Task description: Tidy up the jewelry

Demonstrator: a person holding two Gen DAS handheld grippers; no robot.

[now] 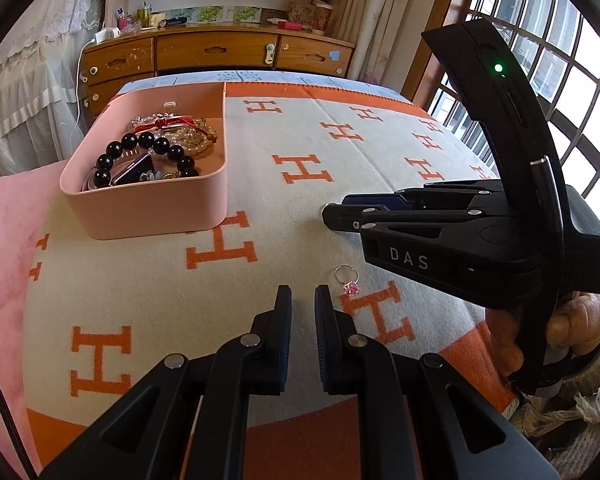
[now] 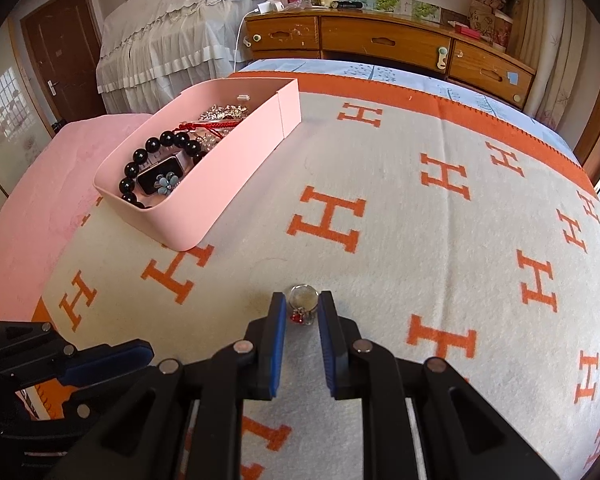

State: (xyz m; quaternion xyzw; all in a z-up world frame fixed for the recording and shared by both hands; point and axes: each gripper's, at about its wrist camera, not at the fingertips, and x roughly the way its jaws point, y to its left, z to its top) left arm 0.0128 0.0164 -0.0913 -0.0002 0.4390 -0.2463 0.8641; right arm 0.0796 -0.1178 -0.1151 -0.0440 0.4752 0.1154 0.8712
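Between the tips of the right gripper [image 2: 303,300] lies a small ring [image 2: 302,305] on the blanket [image 2: 400,200], jaws a little apart, not squeezing it. Just left, the left gripper [image 1: 303,294] is empty, jaws narrow. Farther away sits the pink box [image 2: 228,184] with beads [image 2: 156,152].

One ring [image 1: 347,278], one pink box [image 1: 152,200]

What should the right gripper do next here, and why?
Probably lower the right gripper and close on the ring: its fingers are open with the ring framed between them, and the ring lies loose on the blanket, outside the pink box.
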